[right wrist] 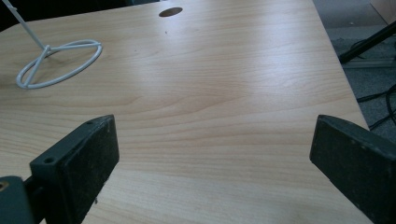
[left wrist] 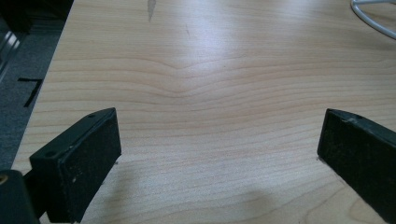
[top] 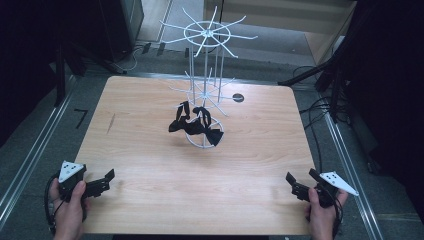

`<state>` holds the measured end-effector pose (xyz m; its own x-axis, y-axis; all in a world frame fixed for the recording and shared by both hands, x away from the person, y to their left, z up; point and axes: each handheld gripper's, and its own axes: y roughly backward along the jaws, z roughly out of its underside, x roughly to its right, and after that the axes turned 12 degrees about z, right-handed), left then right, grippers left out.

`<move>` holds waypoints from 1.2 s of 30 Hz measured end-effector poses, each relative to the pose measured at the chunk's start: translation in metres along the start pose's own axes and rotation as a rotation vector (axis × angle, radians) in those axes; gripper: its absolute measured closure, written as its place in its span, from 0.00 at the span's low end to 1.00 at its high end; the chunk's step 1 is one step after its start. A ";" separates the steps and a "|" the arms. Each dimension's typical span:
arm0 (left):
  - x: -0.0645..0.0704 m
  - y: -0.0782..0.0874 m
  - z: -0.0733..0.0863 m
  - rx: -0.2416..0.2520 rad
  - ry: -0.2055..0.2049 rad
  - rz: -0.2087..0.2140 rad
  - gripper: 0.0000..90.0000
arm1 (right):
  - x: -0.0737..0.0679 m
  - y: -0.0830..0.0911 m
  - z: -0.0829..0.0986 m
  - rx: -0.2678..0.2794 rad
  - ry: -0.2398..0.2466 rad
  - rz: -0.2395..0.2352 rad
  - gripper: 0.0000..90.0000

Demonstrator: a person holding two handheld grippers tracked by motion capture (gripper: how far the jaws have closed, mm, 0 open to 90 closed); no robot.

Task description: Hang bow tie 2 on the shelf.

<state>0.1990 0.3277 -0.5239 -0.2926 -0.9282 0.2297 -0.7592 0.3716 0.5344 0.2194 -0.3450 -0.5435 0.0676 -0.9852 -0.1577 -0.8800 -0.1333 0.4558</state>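
**Pale wood bench, both tongs wide**

The bench stands on grey floor between dark equipment. The white wire rack, carrying black bow ties, stands at centre. Left tongs at 8 o'clock, right tongs at 4 o'clock, both spread wide and holding nothing.

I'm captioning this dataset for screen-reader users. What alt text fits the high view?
A white wire display stand with black fabric pieces hanging low on it stands mid-table on a light wooden table. At the near edge, two hands hold the open left gripper and right gripper, each far from the stand.
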 end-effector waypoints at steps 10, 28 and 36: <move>0.000 0.000 0.000 0.007 0.003 -0.003 0.00 | 0.009 0.009 0.006 -0.008 -0.003 0.010 0.02; 0.000 0.001 0.000 0.003 0.001 -0.006 0.00 | 0.029 0.027 0.018 -0.024 -0.027 0.025 0.02; 0.000 0.000 0.000 0.009 0.005 -0.007 0.00 | 0.027 0.026 0.018 -0.027 -0.008 0.033 0.02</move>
